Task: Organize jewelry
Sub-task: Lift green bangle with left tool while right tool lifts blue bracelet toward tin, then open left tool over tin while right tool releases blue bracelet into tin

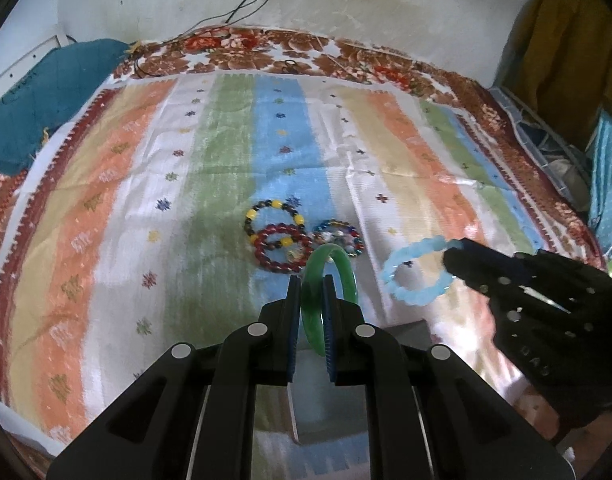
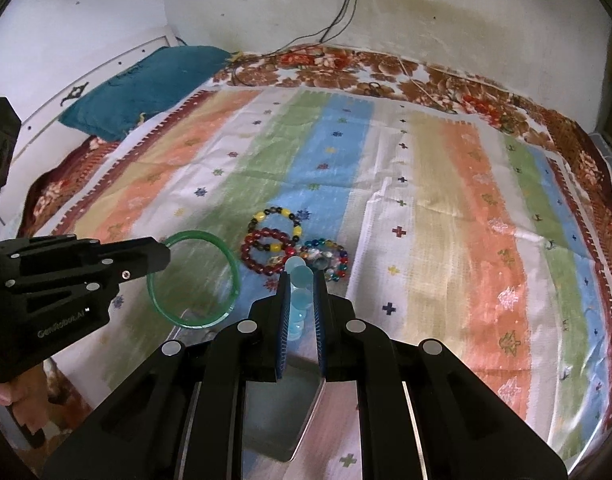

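On a bed spread with a striped cloth, 2 handheld grippers are each lifting a bracelet near a cluster of 3 beaded bracelets lying on the cloth's blue stripe.

Going from left to right around that cluster: the left gripper, seen also in the right wrist view at, is pinching a green bangle between its fingers, the ring standing on edge just in front of the cluster in its own camera and hanging to the cluster's left in the right wrist view. The cluster itself is made up of a yellow-and-dark beaded bracelet at the back, a red beaded bracelet overlapping it in front, and a multicoloured beaded bracelet touching on the right. To the cluster's right, the right gripper is clamping a pale blue beaded bracelet, its fingers closed on the beads.

A teal pillow is lying far behind the cluster, at the bed's left rear corner.
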Motion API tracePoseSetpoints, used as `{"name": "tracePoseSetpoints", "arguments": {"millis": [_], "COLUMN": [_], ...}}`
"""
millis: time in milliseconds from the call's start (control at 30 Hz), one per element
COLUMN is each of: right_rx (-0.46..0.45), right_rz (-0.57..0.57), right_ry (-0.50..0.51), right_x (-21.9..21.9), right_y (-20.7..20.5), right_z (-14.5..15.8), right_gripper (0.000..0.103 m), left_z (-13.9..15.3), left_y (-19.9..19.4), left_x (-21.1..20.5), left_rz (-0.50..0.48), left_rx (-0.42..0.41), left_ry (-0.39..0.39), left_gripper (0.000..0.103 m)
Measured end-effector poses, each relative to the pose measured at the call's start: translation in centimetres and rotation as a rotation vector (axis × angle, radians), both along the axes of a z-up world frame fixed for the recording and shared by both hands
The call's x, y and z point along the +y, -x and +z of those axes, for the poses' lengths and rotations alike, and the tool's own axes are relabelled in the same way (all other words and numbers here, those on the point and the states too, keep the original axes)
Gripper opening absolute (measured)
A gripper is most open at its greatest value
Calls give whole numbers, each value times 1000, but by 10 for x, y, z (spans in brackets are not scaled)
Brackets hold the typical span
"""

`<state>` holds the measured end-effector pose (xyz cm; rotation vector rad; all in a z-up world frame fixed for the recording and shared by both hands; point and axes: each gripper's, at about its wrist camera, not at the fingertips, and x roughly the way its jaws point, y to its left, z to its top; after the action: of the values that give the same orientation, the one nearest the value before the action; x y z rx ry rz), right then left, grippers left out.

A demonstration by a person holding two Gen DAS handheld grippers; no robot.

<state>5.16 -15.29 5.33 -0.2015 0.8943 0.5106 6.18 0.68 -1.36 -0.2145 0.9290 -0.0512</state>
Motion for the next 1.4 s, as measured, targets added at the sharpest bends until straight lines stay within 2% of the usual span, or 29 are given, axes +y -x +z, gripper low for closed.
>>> {"name": "tracePoseSetpoints", "arguments": {"millis": [400,867,933,967,1000,1033,1067,1400], "right_rx": [-36,9,19,21,22,19,17,24], "right_rz": [23,31,27,22,17,17,14,-22], "right_ry": [-45,-71,-92,-94,-94,-94,-92,-70], "right_x": [-9,-18,-20,-20,-20,-20,-21,-27], "right_y": [32,45,46,47,47,47,46,36], "right_z": [11,2,2,1,1,1,1,-6], "right_gripper": [12,12,13,20,28,40,42,47], "left_z": [2,-8,-9,-9,-7,-5,-5,-13], "left_y": [26,40,38,38,39,39,39,30], "left_x": [-12,-21,-22,-21,-19,-18,-15,7], "left_rz": [-30,-59,-61,-59,-46,-41,-32,47], "left_rx": [-29,10,18,20,6,0,-2,29], "left_ry": [-21,-14,-13,-12,-12,-14,-11,0], "left_gripper": [10,11,22,45,52,52,53,59]}}
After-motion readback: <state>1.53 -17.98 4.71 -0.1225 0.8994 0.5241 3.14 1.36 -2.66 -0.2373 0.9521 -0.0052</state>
